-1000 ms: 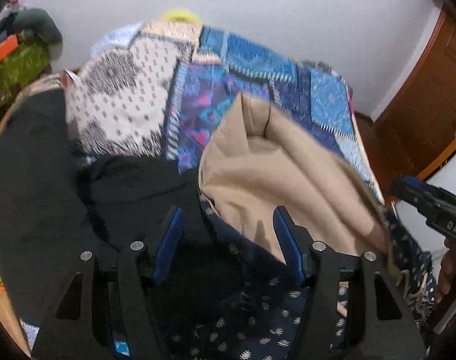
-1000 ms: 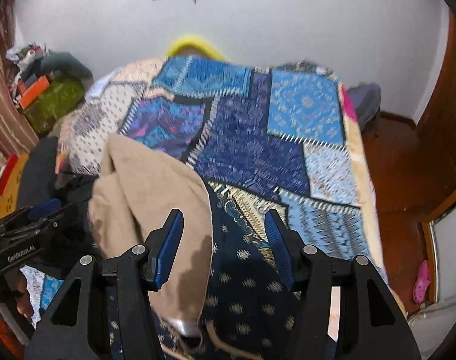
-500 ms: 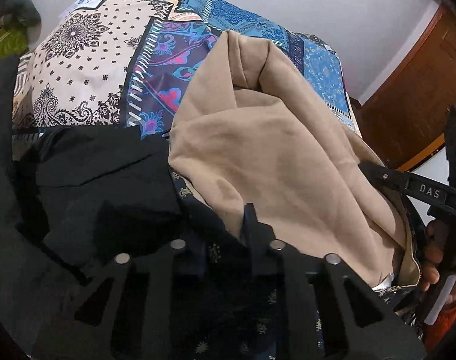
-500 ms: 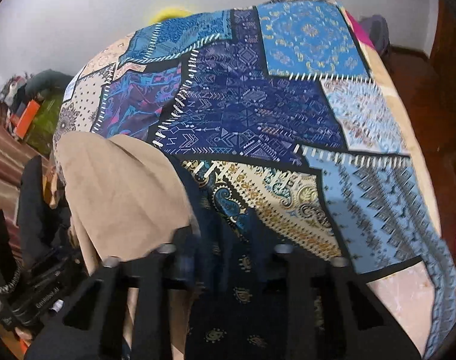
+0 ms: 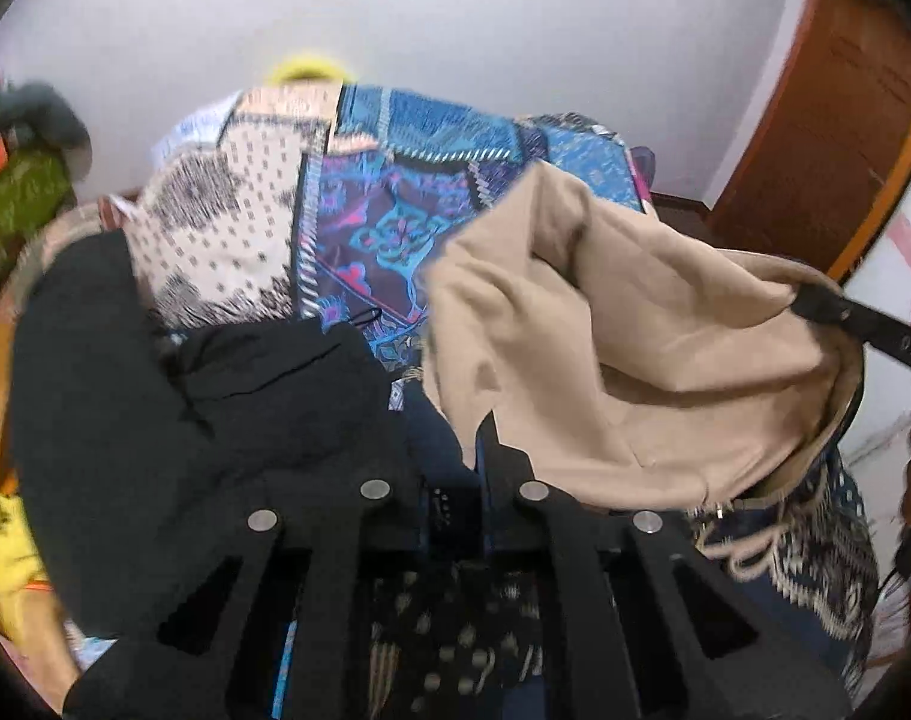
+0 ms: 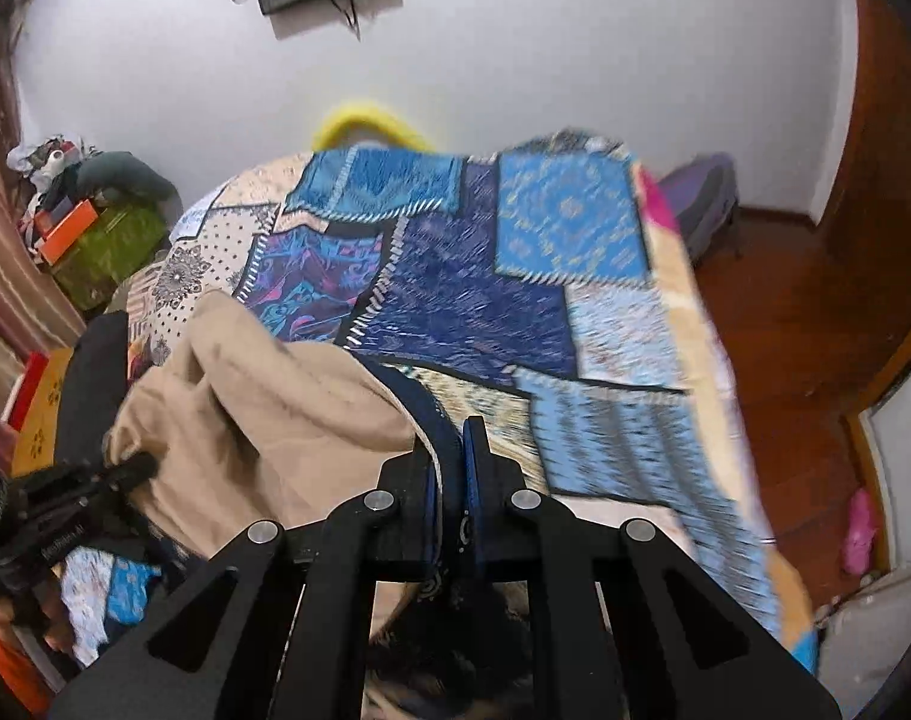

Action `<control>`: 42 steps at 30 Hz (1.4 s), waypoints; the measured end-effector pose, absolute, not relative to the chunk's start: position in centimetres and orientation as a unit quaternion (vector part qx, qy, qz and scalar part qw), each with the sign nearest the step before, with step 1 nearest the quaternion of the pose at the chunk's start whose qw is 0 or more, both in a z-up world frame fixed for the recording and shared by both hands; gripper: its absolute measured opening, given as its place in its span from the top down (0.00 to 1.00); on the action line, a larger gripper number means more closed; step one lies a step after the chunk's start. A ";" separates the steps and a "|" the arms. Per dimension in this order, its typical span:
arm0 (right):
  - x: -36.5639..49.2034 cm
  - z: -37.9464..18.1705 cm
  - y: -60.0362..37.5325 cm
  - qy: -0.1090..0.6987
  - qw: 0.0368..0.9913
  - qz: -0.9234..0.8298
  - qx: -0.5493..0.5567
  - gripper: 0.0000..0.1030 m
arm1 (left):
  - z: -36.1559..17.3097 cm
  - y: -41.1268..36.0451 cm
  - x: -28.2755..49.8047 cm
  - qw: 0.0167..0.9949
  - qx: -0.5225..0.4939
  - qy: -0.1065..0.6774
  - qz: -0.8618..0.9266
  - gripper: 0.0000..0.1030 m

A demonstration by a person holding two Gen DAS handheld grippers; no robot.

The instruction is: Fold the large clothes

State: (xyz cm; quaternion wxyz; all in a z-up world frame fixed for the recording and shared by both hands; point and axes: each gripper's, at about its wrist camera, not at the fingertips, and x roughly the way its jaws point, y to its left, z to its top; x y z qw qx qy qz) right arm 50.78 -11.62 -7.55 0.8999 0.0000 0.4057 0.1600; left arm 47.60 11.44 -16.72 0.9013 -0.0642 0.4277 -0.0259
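Grippers, left gripper [image 5: 455, 474] and right gripper [image 6: 453, 462], clench soft tan-lined navy patterned garment [image 5: 623, 348] over patchwork quilt [image 6: 515, 264].

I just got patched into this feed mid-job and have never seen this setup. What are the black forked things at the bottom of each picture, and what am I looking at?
Those black forks are handheld two-finger grippers, one in each of a person's hands; each carries a wide-angle camera looking along its fingers. One picture is from the left gripper, the other from the right gripper. Both are shut on the same garment: tan on one side, navy patterned on the other, lifted over a bed with a patchwork bedspread. A black garment lies at the left. The right gripper also shows at the left view's right edge.
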 end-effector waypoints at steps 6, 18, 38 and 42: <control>45.1 -6.5 -14.6 0.402 0.901 0.161 -0.013 0.93 | -14.3 9.4 42.6 0.911 -0.018 0.411 -0.035 0.90; 38.4 -11.7 -19.1 0.436 0.892 0.117 0.000 0.94 | -18.6 8.6 34.4 0.892 -0.031 0.448 -0.046 0.90; 34.1 -11.8 -16.2 0.408 0.895 0.150 -0.103 0.56 | -21.3 7.0 32.1 0.869 0.006 0.490 -0.074 0.63; 34.1 -10.5 -14.9 0.388 0.898 0.172 -0.112 0.54 | -20.1 6.8 32.8 0.877 0.011 0.474 -0.080 0.56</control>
